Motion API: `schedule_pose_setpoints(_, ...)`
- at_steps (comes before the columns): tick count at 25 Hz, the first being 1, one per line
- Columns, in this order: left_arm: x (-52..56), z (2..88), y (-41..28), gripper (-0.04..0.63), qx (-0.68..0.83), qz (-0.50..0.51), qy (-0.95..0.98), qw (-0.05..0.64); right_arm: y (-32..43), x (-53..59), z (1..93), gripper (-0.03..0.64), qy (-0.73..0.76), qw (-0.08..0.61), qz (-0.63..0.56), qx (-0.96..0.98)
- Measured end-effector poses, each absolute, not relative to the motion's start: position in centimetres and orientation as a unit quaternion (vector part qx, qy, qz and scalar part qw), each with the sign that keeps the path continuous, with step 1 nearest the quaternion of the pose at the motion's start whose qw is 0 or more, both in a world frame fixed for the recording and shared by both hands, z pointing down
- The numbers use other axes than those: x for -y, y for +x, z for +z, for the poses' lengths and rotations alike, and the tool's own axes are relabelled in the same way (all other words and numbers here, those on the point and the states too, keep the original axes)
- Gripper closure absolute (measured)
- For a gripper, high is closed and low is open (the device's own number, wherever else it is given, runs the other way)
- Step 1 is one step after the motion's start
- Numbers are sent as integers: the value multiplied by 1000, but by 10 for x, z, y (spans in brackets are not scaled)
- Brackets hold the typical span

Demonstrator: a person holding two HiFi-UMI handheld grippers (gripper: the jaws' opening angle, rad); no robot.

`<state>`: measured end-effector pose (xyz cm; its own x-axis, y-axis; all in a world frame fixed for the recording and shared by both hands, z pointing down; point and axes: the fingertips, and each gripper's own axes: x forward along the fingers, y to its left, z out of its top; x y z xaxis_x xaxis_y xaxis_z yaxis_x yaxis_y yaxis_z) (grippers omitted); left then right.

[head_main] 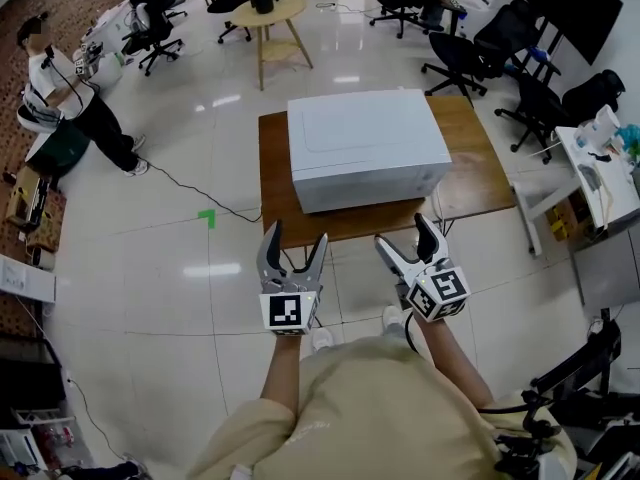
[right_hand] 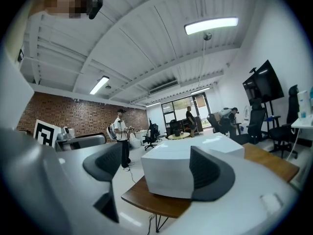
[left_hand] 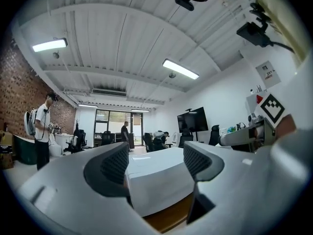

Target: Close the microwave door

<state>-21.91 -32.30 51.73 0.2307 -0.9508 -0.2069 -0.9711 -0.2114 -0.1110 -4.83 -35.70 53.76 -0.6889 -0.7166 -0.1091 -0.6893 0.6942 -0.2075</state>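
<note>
I hold my left hand-held gripper (head_main: 296,234) and right hand-held gripper (head_main: 402,232) side by side, roughly level, just short of the bench (head_main: 272,168), both released and empty; the microwave (head_main: 365,143) sits mid-bench, long axis left-right, a plain white long side facing me.

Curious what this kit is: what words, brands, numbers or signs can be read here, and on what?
No readable text anywhere.
Microwave: plain white, no brand or label visible.
Left gripper and right gripper: only black-and-white square patterns, no letters.
Wall notice: print too small to read.
</note>
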Motion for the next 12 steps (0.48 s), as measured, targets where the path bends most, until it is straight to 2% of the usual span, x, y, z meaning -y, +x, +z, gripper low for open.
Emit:
schedule_pose_setpoints(3,312,518,-233,264,-601,57,-789,110,-65,335,542,195,-405,77,-76,-908)
schedule_pose_setpoints(8,285,520,-246,264,-584,41,-808,64,-81,295,545,195,-424,61,-80,-900)
schedule_pose_setpoints(12,263,521,-238,264,-585,35,-808,61,-68,275,546,195,-429,63,-73,-898)
